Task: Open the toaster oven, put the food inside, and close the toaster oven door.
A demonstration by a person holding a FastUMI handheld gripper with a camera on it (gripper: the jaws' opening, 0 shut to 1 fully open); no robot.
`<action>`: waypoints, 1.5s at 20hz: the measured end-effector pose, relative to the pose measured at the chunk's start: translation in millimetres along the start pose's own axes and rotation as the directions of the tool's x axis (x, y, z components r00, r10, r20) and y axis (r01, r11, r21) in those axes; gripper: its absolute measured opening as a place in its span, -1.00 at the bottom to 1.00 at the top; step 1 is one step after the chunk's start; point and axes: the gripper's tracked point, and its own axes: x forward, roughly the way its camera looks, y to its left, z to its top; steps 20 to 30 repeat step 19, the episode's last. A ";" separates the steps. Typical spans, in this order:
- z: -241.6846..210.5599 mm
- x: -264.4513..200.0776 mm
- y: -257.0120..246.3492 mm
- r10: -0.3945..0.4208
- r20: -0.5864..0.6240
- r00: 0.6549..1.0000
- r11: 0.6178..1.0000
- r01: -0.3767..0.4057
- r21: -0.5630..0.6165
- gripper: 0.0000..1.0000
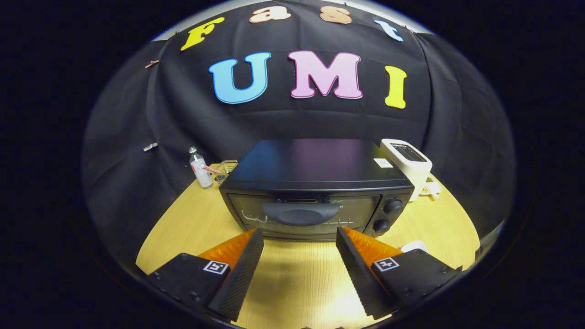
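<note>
Two fingers of the gripper (299,233) stand spread apart, holding nothing, above the desk (297,274). Just ahead of them sits the toaster oven (315,187), door shut, its handle (301,213) facing the gap. Beyond, to the right, stands a white toaster (409,167); to the left, a small bottle (199,169).

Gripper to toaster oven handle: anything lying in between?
In the gripper view, bare wooden table runs from the open gripper to the closed toaster oven; its handle sits just beyond the fingertips, unobstructed.
</note>
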 end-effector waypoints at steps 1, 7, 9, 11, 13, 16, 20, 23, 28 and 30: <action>3.9 -9.0 0.7 0.015 0.013 1.000 1.000 -0.016 0.004 0.97; 52.5 -50.1 -29.4 0.023 0.142 0.990 0.999 -0.027 0.020 0.97; 71.2 -64.5 -48.0 0.000 0.185 0.983 1.000 -0.002 0.011 0.97; 86.8 -79.1 -63.7 -0.021 0.208 0.978 1.000 0.023 -0.007 0.97; 105.8 -97.3 -76.5 -0.042 0.242 0.969 0.999 0.043 0.002 0.97; 131.7 -116.4 -86.1 -0.066 0.301 0.951 0.998 0.056 0.039 0.96; 147.4 -124.5 -108.9 -0.126 0.345 0.930 0.992 0.123 0.029 0.96; 147.4 -124.5 -108.9 -0.126 0.345 0.930 0.992 0.123 0.029 0.96; 147.4 -124.5 -108.9 -0.126 0.345 0.930 0.992 0.123 0.029 0.96; 147.4 -124.5 -108.9 -0.126 0.345 0.930 0.992 0.123 0.029 0.96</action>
